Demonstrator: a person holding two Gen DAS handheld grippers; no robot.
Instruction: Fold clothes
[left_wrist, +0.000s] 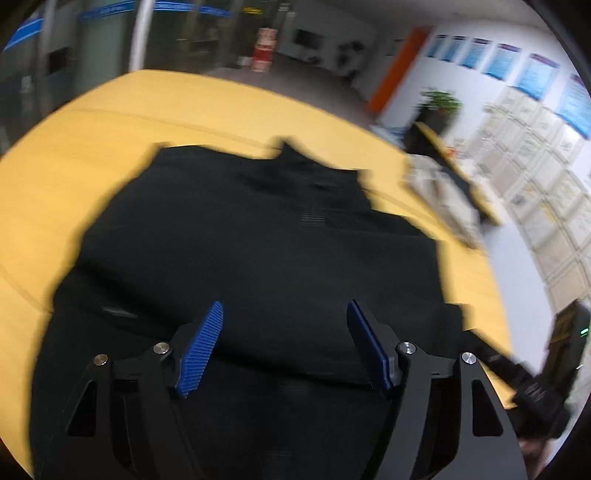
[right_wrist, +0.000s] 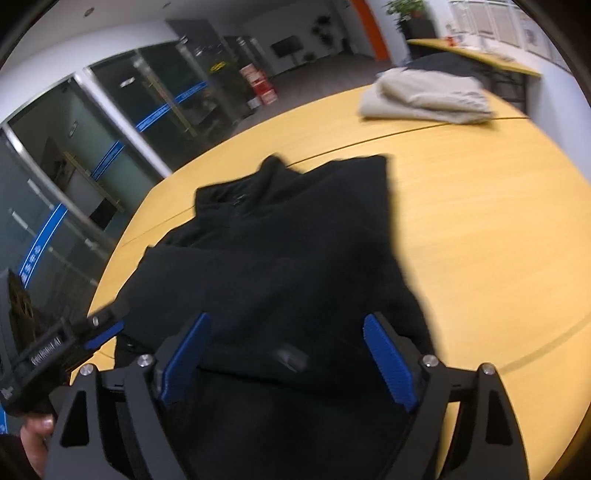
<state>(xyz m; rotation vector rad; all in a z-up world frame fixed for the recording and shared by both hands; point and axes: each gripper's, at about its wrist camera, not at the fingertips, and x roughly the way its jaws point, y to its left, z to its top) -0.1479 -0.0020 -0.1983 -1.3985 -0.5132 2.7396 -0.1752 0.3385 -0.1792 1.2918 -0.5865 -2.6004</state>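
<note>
Left gripper: jaws apart, blue pads clear of cloth, nothing held. Black garment directly ahead and beneath, partly folded, flat on yellow table; collar at far end. Right gripper: jaws wide, released, poised over garment's near edge, pads not pressing. Beige folded cloth far ahead and to the right, well apart from garment. Fingers of a hand low at left, behind left gripper. Frames motion-blurred.

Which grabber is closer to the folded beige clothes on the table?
Right. The right gripper is over the black garment, with the beige clothes far across the table. The left gripper sits on the other side, farther away.
</note>
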